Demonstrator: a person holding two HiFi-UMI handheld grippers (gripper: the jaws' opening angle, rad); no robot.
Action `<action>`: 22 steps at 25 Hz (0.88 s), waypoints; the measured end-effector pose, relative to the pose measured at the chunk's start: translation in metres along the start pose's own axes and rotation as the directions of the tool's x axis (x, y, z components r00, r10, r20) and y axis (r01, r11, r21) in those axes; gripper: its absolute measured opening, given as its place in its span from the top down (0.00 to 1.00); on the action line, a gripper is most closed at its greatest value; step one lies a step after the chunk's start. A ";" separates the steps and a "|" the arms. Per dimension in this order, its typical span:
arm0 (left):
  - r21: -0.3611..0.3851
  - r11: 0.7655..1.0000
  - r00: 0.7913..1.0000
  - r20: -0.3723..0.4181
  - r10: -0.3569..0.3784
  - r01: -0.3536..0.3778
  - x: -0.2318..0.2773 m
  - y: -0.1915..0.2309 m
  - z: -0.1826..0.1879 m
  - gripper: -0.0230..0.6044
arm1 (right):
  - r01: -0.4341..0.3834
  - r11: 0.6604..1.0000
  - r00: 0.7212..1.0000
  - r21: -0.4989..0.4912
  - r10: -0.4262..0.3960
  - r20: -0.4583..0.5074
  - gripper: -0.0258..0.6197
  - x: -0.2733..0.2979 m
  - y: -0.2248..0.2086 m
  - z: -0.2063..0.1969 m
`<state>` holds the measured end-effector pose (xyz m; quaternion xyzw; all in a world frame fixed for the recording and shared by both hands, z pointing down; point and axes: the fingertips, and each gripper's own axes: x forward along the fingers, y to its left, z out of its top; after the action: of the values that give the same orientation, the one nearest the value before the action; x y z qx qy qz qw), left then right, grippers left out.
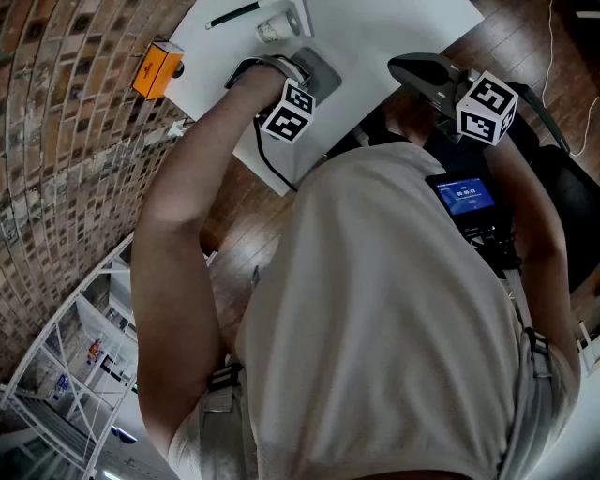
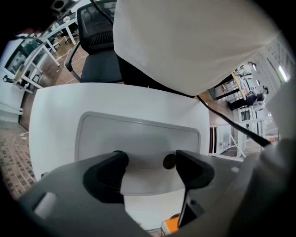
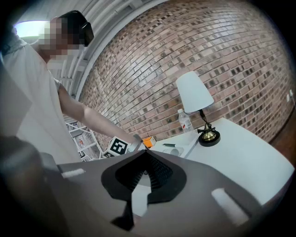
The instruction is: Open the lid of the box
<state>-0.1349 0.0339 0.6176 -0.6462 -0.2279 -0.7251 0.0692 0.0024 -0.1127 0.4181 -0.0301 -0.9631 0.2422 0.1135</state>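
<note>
Head view was mostly blocked. The person's pale shirt [image 1: 394,319] filled the frame from centre down to 6 o'clock, and the left forearm [image 1: 187,206] ran up toward 11 o'clock. Only a grey corner of the box [image 1: 326,77] peeked out near 12 o'clock on the white table [image 1: 394,33]. The rest was covered by the left gripper [image 1: 267,70] and its marker cube, so the lid's state could not be read from there. The right gripper [image 1: 427,70] hung at 1 o'clock by the table edge, apart from the box. An orange box [image 1: 155,67] sat at 10 o'clock, and a pen [image 1: 234,14] was cut off by the top edge.

Left gripper view gave the better look. The lid [image 2: 138,132] showed as a flat grey rounded panel, and the left gripper [image 2: 148,166] had its jaws wide apart, either side of the lid's near edge. Whether the pads touched it was impossible to tell. A small dark round spot by the right jaw stayed unidentifiable. A black chair [image 2: 97,46] stood at 11 o'clock.

Right gripper view showed the right gripper [image 3: 144,155] with its jaws closed tip to tip and nothing between them. A white-shaded lamp [image 3: 194,92] stood at 2 o'clock with a bottle [image 3: 185,121] just beside it, against the brick wall [image 3: 208,46].
</note>
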 end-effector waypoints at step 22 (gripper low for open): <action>-0.034 0.991 0.992 0.017 0.128 -0.128 -0.003 0.000 0.009 0.32 | -0.001 1.000 1.000 0.011 0.001 0.016 0.96 0.000 0.003 0.000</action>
<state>-0.1261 0.0372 0.6150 -0.6673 -0.1746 -0.7167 0.1028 0.0025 -0.1103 0.4170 -0.0281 -0.9626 0.2477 0.1059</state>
